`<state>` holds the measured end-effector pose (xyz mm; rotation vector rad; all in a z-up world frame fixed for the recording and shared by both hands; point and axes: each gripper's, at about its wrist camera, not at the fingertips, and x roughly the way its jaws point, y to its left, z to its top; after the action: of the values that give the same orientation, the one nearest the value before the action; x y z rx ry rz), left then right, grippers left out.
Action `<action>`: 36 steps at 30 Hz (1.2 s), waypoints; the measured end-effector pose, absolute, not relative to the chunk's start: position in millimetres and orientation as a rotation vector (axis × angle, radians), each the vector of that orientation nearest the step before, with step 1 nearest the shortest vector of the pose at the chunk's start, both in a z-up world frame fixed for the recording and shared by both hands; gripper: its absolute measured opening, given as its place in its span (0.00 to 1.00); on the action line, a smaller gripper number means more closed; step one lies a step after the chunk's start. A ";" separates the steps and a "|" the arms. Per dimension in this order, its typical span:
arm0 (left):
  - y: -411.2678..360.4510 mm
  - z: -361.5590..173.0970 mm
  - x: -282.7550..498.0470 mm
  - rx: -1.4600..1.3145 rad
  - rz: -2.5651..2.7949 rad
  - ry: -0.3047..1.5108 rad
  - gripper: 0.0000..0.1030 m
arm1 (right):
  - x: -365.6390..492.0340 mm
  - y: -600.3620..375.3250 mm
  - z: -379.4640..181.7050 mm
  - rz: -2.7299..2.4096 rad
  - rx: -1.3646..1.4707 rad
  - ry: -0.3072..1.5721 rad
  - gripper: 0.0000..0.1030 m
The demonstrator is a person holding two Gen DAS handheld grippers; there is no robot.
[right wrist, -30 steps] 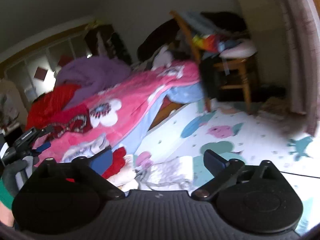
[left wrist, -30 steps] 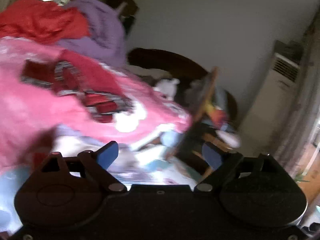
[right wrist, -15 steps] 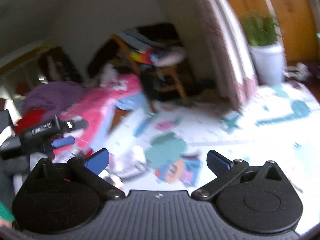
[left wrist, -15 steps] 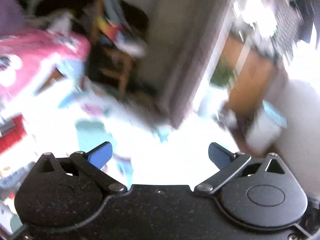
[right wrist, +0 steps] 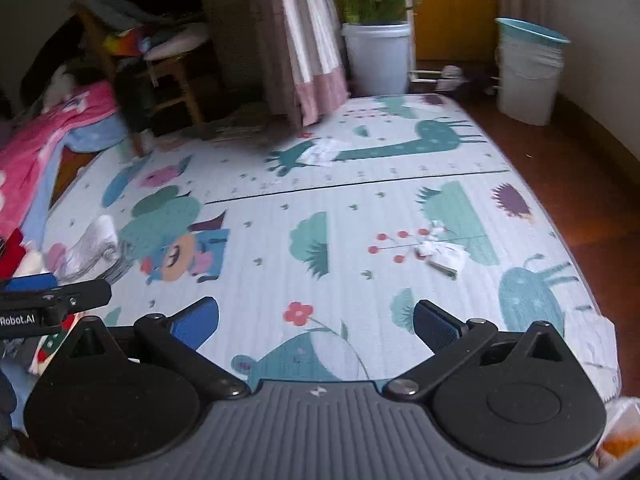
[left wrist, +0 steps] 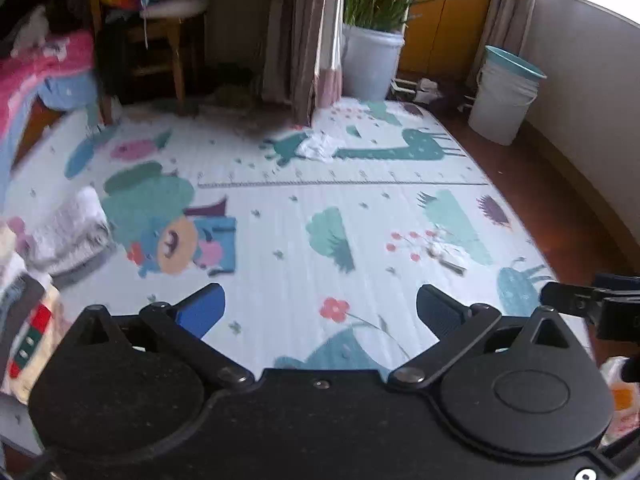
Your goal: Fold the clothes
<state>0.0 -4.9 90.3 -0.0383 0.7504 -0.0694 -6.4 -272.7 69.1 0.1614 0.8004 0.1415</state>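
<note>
A heap of clothes lies at the left edge of the cartoon play mat (left wrist: 360, 208): a folded grey-white garment (left wrist: 72, 228) and a cream knit with red and green trim (left wrist: 28, 340). The grey-white garment also shows in the right wrist view (right wrist: 96, 248). My left gripper (left wrist: 320, 312) is open and empty above the mat. My right gripper (right wrist: 316, 320) is open and empty above the mat (right wrist: 360, 208). Each gripper shows at the edge of the other's view.
A bed with a pink blanket (left wrist: 36, 68) stands at far left, a wooden chair (left wrist: 160, 40) piled with items beside it. A curtain (left wrist: 304, 32), a potted plant (left wrist: 372, 52) and a white bucket (left wrist: 504, 96) stand behind the mat. Crumpled white scraps (right wrist: 440, 252) lie on the mat.
Both grippers have swung right, away from the bed and its clothes, and now face the play mat. Both stayed open and empty.
</note>
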 end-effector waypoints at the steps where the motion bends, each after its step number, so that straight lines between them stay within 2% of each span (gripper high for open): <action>1: -9.2 89.8 -2.8 -0.016 -0.062 0.738 1.00 | -7.5 -273.5 66.5 0.129 0.165 0.802 1.00; 8: -13.1 75.6 -6.8 -0.062 -0.101 0.819 1.00 | -1.9 -271.5 46.0 0.053 0.103 0.823 1.00; 16: -10.3 51.3 -12.3 -0.047 -0.029 0.869 1.00 | -3.0 -256.5 24.2 0.080 0.108 0.930 1.00; 22: 4.3 44.9 -10.2 -0.117 -0.018 0.903 1.00 | -6.4 -240.3 19.9 0.112 0.101 0.966 1.00; 36: 6.9 39.2 -20.0 -0.071 -0.013 0.914 1.00 | -8.2 -217.7 17.7 0.165 0.076 0.989 1.00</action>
<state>-20.0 6.9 39.2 -0.0707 0.9141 -0.0133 -8.2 -217.7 17.7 0.0757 0.9893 0.1650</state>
